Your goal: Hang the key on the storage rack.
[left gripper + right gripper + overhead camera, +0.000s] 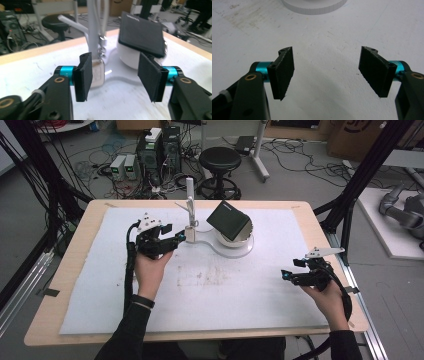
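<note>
Even, soft overhead light falls on the white mat (210,285), which looks bright but not glaring. The floor beyond the mat is dimmer. In the left gripper view, the black panel (141,35) and white post (93,30) beyond the mat's near part are blurred. In the right gripper view, a faint soft shadow lies on the mat.

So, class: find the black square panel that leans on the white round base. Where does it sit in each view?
High view: the black panel sits top centre, tilted on the white round base.
Left gripper view: upper right, beyond the jaws.
Right gripper view: I cannot find it.
Shared landmark: the white round base.
</note>
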A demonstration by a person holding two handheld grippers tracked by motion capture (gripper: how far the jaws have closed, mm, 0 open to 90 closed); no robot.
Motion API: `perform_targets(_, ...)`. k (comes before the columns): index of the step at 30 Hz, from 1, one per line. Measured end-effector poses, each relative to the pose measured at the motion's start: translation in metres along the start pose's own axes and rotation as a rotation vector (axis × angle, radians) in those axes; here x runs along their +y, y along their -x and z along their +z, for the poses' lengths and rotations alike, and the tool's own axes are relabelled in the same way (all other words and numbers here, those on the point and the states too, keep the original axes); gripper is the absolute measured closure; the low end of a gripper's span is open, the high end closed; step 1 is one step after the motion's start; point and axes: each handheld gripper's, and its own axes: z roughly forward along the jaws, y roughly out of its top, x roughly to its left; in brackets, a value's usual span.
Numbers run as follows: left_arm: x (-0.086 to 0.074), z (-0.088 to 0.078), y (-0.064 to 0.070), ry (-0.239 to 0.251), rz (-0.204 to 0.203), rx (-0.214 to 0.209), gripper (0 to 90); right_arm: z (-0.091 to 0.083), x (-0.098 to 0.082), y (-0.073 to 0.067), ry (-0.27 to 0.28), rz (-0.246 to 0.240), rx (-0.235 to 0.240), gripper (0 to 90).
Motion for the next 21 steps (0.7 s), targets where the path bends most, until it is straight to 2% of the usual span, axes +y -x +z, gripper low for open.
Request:
perform_targets(1, -0.003, -0.003, 0.001, -0.019, -0.005, -0.016, 43.0, 0.000, 0.000, 0.000, 0.002, -0.001, 0.001, 29.2)
perform_targets(7, -0.020, -0.015, 0.008, -0.087, 0.013, -0.048, 39.1, 0.002, 0.000, -0.001, -0.004, -0.011, 0.006, 29.2)
perform_targets(10, -0.024, -0.021, 0.011, -0.086, 0.025, -0.052, 38.5, 0.002, -0.001, 0.000, -0.007, -0.002, 0.003, 29.2)
perform_targets(13, -0.024, -0.024, 0.014, -0.092, 0.058, -0.046, 38.0, 0.002, 0.000, 0.000, -0.001, -0.003, 0.001, 29.2)
perform_targets(15, -0.024, -0.026, 0.013, -0.089, 0.058, -0.058, 37.7, 0.002, 0.001, -0.001, -0.003, -0.007, 0.005, 29.1)
perform_targets(21, -0.027, -0.028, 0.011, -0.091, 0.051, -0.057, 36.9, 0.004, 0.001, -0.004, -0.013, -0.011, 0.008, 29.2)
